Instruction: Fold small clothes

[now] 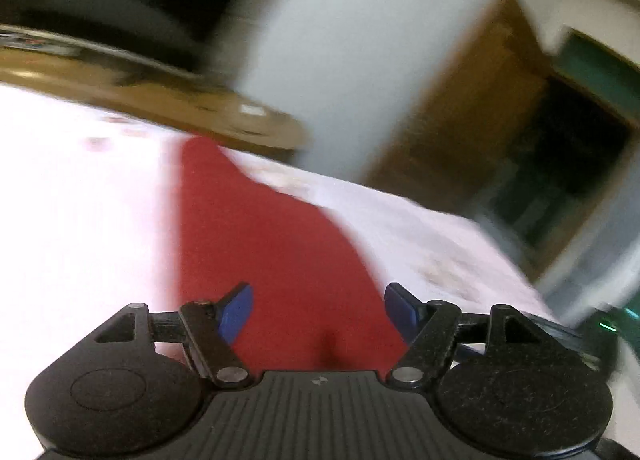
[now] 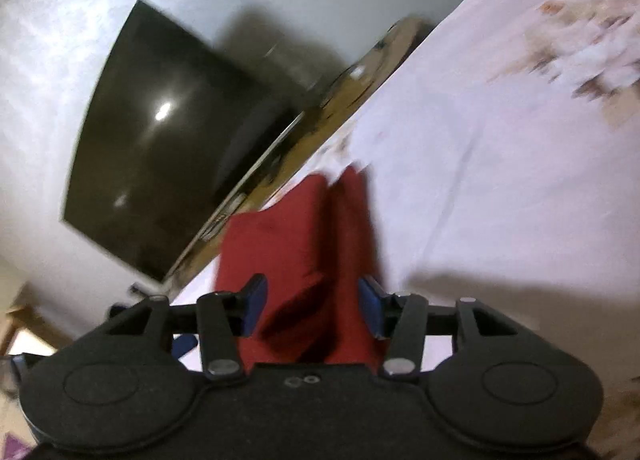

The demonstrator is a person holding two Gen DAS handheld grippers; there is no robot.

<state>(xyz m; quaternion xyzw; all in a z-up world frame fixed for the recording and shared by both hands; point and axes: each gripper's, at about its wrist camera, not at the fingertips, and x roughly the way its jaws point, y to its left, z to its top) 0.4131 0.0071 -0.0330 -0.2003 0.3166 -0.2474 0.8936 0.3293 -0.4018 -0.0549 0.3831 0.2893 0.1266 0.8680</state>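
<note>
So both cams are pretty blurry rn, but the main stuff reads ok. Red garment lies on a white bedsheet w/ a faint floral print. In the left wrist view it runs as a long strip from near the gripper up toward the far edge of the bed, narrowing as it goes.

Left gripper: jaws stand wide apart, blue pads on either side, red cloth showing in the gap but neither pad pressing on it afaict. Nothing held.

Right gripper: jaws partly open, narrower than the left. The red garment sits right btwn the blue pads, w/ a fold or crease running down its middle and a small flap near the left pad. Pads look apart from the fabric, not pinching it, tho blur makes the exact edge hard to call.

Background: wooden bed edge on the far side, a dark TV screen on the pale wall at left in the right view, a wooden door at far right in the left view.
</note>
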